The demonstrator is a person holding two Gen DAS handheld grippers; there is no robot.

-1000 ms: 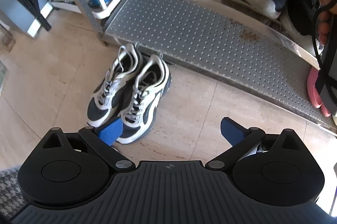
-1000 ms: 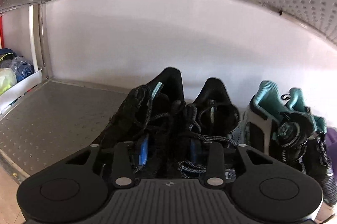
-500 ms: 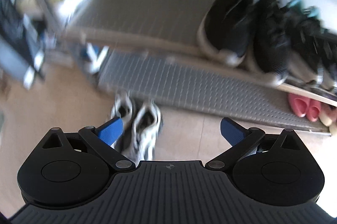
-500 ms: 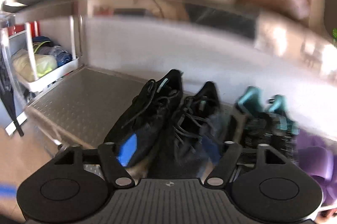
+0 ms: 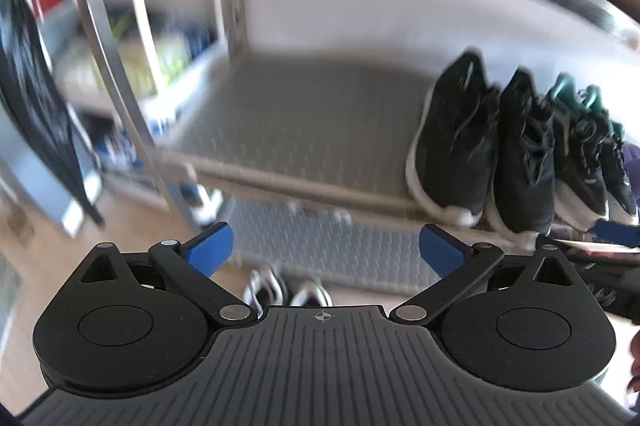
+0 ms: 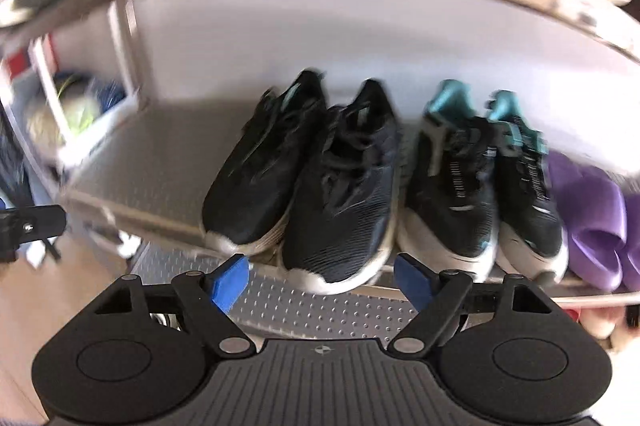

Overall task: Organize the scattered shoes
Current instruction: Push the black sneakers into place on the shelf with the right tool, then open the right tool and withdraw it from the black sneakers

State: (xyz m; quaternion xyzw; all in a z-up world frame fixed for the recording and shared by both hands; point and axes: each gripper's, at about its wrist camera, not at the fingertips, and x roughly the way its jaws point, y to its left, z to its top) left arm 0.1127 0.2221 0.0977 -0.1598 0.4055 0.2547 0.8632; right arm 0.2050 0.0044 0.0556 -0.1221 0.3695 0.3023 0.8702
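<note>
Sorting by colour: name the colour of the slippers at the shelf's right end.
Purple slippers, clearest in the right wrist view.

Blurred view, left gripper (image 5: 324,246) spread wide and empty, metal shelf (image 5: 304,130) ahead, black sneakers (image 5: 484,146) lined along its right side, white sneakers (image 5: 288,290) on the floor (image 5: 36,266) below

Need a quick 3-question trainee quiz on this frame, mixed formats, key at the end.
1. True or false: the right gripper grips a shoe.
2. Where are the white and black sneakers? A) on the shelf B) on the floor in front of the rack C) in the left gripper
3. Fill in: right of the black sneakers on the middle shelf stands a black pair with ____ heels.

Key: 1 false, both grippers open and empty; 2 B; 3 teal.
</note>
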